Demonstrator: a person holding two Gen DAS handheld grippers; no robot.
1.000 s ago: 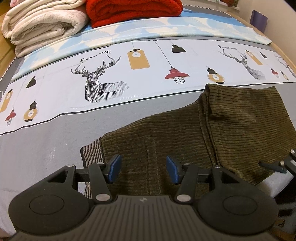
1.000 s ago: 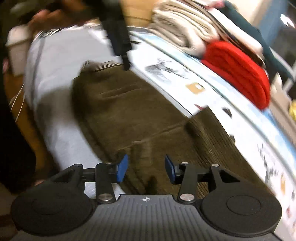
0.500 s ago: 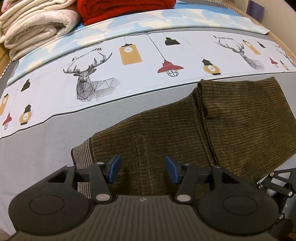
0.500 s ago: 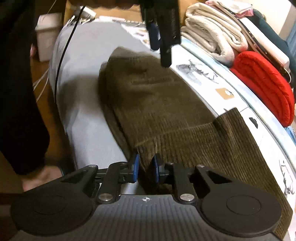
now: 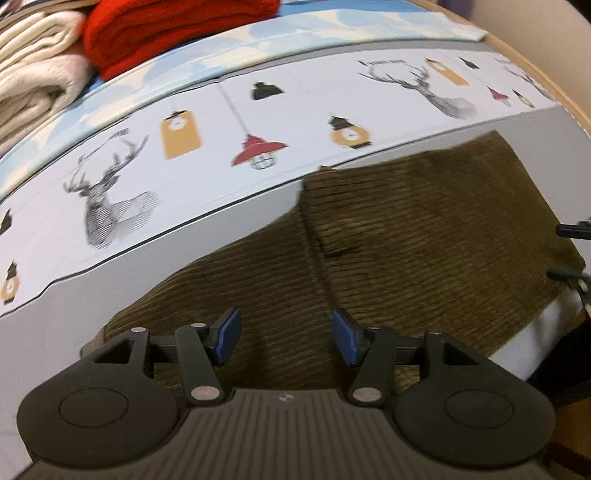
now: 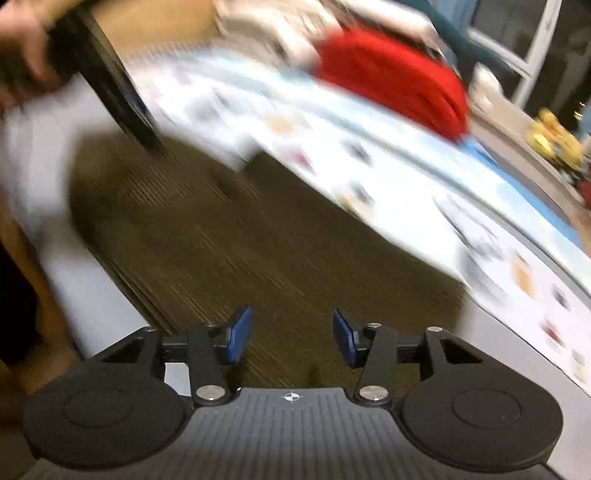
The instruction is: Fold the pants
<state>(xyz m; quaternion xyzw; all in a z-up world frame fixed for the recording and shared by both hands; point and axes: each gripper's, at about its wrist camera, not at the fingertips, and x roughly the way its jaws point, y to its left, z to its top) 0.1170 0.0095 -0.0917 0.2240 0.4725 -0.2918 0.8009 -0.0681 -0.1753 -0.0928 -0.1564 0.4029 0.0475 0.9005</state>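
Both your left gripper (image 5: 286, 334) and right gripper (image 6: 291, 336), just reopened, hang half-open and empty over the pants (image 5: 406, 251); the soft, floppy corduroy wants gripping at a folded edge.

One pair of olive corduroy pants (image 5: 406, 251), one red blanket (image 5: 166, 33), two printed deer (image 5: 110, 199), two grippers (image 5: 286, 334).

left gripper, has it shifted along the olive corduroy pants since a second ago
Yes. The left gripper has slid right: the striped waistband at the edge of the olive corduroy pants was left of its fingers before, and now lies almost hidden under its left side.
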